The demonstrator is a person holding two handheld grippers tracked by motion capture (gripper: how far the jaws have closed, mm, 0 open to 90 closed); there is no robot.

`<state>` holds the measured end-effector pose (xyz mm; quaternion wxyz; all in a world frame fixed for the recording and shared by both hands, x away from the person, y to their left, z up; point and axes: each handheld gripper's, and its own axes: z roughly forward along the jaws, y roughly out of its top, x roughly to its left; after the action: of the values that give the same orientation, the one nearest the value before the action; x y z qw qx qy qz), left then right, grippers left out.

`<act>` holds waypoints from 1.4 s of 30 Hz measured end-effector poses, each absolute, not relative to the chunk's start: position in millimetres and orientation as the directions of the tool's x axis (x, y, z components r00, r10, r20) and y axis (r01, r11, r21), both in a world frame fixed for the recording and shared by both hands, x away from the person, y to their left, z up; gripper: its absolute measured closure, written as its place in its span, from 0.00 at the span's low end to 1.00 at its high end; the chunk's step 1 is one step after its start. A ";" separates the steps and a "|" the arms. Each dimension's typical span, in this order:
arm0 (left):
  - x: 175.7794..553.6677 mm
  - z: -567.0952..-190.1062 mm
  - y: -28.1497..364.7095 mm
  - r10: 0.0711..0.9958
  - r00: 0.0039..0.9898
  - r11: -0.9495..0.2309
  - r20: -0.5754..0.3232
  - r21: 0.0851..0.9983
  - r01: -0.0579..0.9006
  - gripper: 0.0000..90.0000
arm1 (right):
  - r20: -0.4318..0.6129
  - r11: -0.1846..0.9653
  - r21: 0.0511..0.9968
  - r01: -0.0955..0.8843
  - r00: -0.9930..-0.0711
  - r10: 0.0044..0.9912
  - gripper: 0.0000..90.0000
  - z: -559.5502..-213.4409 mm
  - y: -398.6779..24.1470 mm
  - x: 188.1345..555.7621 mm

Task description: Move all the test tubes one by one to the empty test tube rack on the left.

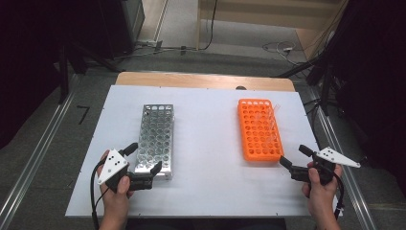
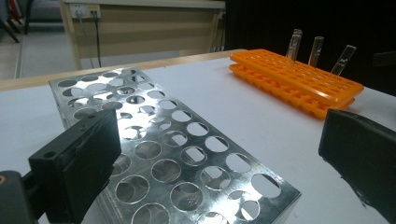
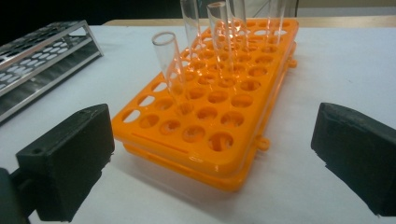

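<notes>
A silver metal tube rack with empty round holes lies on the left of the white table top. An orange plastic rack lies on the right, with clear glass tubes standing along its far right side. My left gripper is open at the metal rack's near end, one jaw on either side of its corner, nothing between the pads. My right gripper is open just off the orange rack's near right corner, facing it.
The white board rests on a wooden table whose far edge shows at the back. Metal rails run along the floor on both sides, and cables lie on the floor beyond. Bare white surface lies between the two racks.
</notes>
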<state>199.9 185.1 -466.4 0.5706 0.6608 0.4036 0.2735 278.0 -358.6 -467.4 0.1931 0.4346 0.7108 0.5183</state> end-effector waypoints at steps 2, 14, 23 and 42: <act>200.1 -465.9 185.1 0.843 0.528 -0.021 -0.102 0.975 0.222 0.00 | 0.179 0.085 0.904 0.420 -0.549 0.816 0.02 -465.2 -354.9 278.3; 201.8 -463.8 176.7 0.826 0.553 -0.023 -0.107 0.975 0.223 0.00 | 0.205 0.109 0.879 0.464 -0.575 0.792 0.43 -463.9 -322.6 293.2; 201.7 -461.9 174.0 0.824 0.557 -0.023 -0.109 0.974 0.224 0.00 | 0.143 0.160 0.862 0.481 -0.533 0.834 0.71 -478.1 -303.8 309.3; 210.5 -440.4 159.3 0.824 0.560 -0.047 -0.086 0.975 0.219 0.00 | 0.081 0.188 0.886 0.423 -0.541 0.837 0.83 -481.6 -296.1 317.2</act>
<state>210.5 159.3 -440.4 0.5714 0.6735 0.3871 0.2648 317.2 -296.1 -481.6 0.2183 0.4262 0.7390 0.4739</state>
